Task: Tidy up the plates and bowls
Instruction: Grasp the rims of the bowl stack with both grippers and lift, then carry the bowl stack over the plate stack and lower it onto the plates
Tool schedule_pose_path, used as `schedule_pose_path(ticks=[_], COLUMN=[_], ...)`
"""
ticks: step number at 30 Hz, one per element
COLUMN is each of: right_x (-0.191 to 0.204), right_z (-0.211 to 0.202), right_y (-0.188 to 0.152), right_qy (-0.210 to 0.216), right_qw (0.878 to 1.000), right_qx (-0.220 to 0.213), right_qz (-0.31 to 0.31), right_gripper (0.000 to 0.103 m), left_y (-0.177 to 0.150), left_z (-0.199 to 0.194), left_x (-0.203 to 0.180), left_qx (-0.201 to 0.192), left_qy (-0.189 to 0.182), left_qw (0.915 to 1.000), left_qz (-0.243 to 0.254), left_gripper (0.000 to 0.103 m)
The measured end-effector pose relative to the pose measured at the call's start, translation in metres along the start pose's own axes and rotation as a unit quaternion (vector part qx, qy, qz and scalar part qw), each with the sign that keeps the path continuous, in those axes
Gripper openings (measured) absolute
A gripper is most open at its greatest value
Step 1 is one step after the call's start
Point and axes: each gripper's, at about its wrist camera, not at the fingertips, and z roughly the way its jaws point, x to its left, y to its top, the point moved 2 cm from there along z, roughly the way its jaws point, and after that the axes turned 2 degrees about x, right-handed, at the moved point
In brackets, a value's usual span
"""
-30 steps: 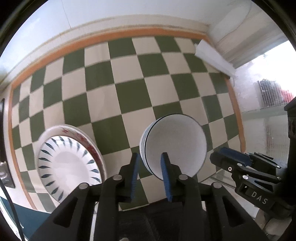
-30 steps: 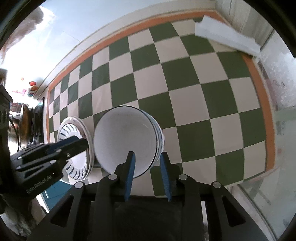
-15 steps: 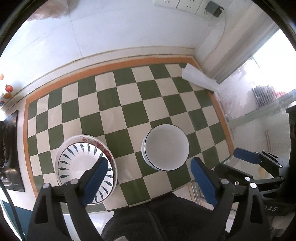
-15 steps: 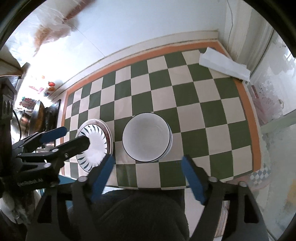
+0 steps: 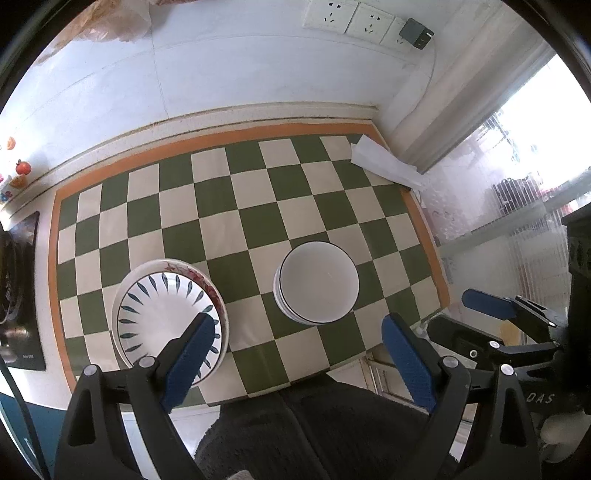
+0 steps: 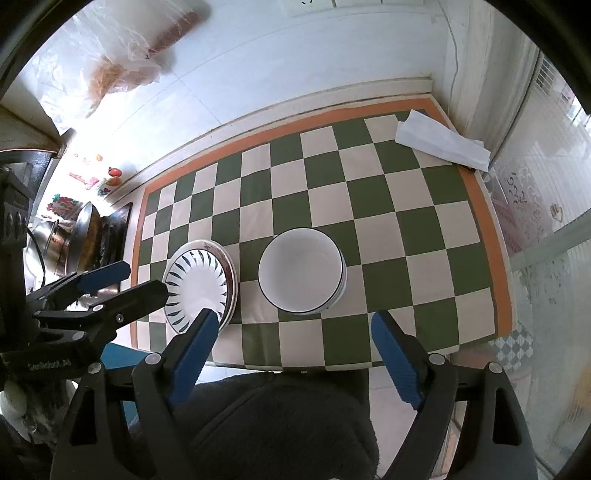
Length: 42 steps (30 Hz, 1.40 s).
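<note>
A stack of white bowls with a dark rim (image 5: 317, 281) (image 6: 301, 271) stands on the green-and-white checkered table. To its left is a stack of plates (image 5: 168, 314) (image 6: 199, 284); the top one is white with dark leaf marks. My left gripper (image 5: 297, 334) is open and empty, held high above the near table edge. My right gripper (image 6: 291, 332) is open and empty too, at the same height. The right gripper also shows at the right in the left wrist view (image 5: 491, 306), and the left gripper at the left in the right wrist view (image 6: 122, 280).
A folded white paper (image 5: 386, 166) (image 6: 441, 144) lies at the table's far right corner. A stove with pans (image 6: 74, 236) stands left of the table. A white wall with sockets (image 5: 347, 18) runs behind. A window is at the right.
Both grippers have opened wide and let go of the bowl stack's rim. Both have pulled back and risen, so the whole table now shows.
</note>
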Motion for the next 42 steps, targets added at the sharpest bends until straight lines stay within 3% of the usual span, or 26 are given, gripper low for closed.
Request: schedule_pose_path(ticks=[6, 10, 16, 21, 28, 33, 40, 42], right_x=[-0.005, -0.010, -0.036, -0.072, -0.102, -0.104, -0.098, -0.097], right_z=[0.007, 0.019, 0.057, 0.114, 0.196, 0.226, 0.250, 0.254], right_y=[0.000, 0.001, 0.009, 0.018, 0.017, 0.016, 0.025, 0.027], right_qy=[0.008, 0.013, 0.020, 0.055, 0.133, 0.158, 0.165, 0.171], right_qw=[1.000, 1.000, 0.998, 0.992, 0.969, 0.960, 0.957, 0.955], right_qx=[0.008, 0.019, 0.029, 0.053, 0.114, 0.133, 0.154, 0.159], right_qz=[0.009, 0.014, 0.046, 0.104, 0.175, 0.189, 0.181, 0.180], right_gripper=[0.088, 0.090, 0.094, 0.094, 0.094, 0.094, 0.094, 0.094], left_y=[0.001, 0.006, 0.020, 0.031, 0.042, 0.047, 0.049, 0.049], left_z=[0.007, 0.018, 0.065, 0.122, 0.187, 0.215, 0.244, 0.249], left_x=[0.003, 0.009, 0.030, 0.047, 0.052, 0.049, 0.054, 0.053], left_qx=[0.005, 0.005, 0.038, 0.092, 0.157, 0.197, 0.224, 0.233], left_qy=[0.005, -0.011, -0.033, -0.066, -0.104, -0.112, -0.092, -0.104], left_qw=[0.9999, 0.9997, 0.9967, 0.9877, 0.9722, 0.9641, 0.9576, 0.9545], left_qz=[-0.010, -0.022, -0.064, -0.108, -0.139, -0.139, -0.156, -0.155], left_gripper=[0.093, 0.102, 0.102, 0.102, 0.102, 0.101, 0.101, 0.101])
